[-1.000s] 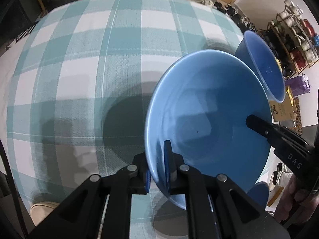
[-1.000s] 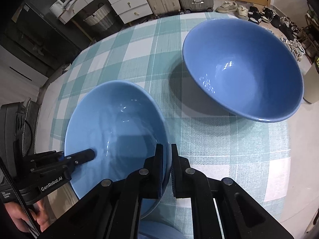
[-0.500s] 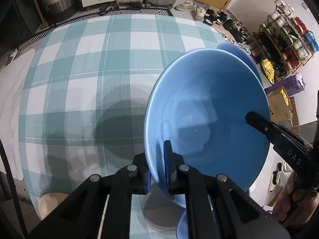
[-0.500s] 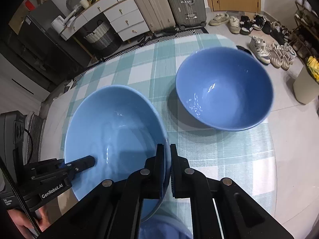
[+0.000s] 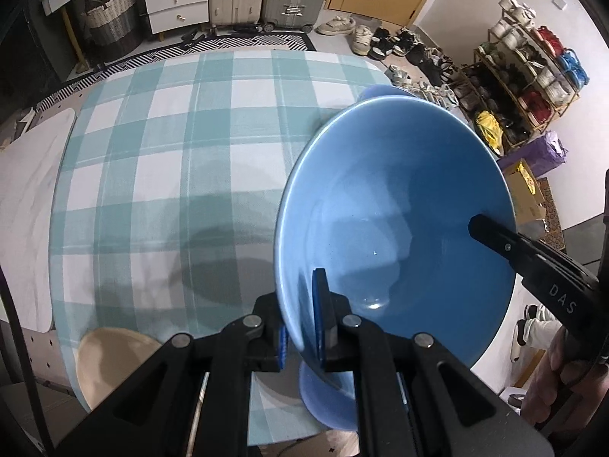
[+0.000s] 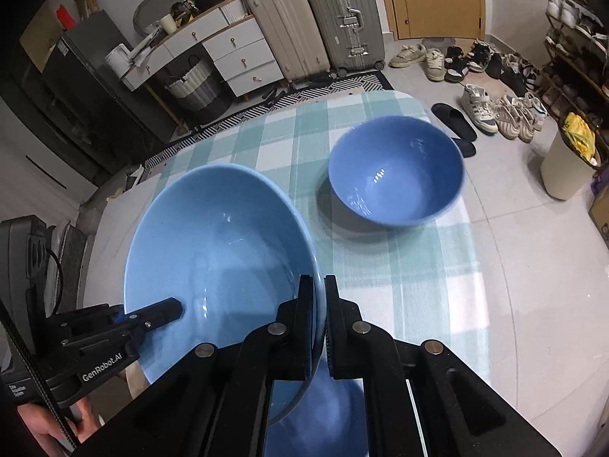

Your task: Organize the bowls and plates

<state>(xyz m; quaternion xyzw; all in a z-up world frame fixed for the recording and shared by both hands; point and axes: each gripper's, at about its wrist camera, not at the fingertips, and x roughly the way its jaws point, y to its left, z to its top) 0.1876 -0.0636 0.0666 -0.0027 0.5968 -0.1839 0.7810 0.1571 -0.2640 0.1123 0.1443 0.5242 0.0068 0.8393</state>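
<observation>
Both grippers hold one big blue bowl [image 6: 217,266] above the table [image 6: 399,285]: the left gripper [image 5: 304,327] is closed tight on the rim at one side, and the right gripper [image 6: 319,327] is closed tight on the rim at the opposite side, each with one finger inside the bowl and one outside. The bowl hangs tilted, clear of the checked cloth [image 5: 182,160]. A second blue bowl [image 6: 396,171] stands upright on the table, beyond the held bowl near the far edge, and another blue dish [image 5: 323,396] lies under the held bowl, mostly hidden.
</observation>
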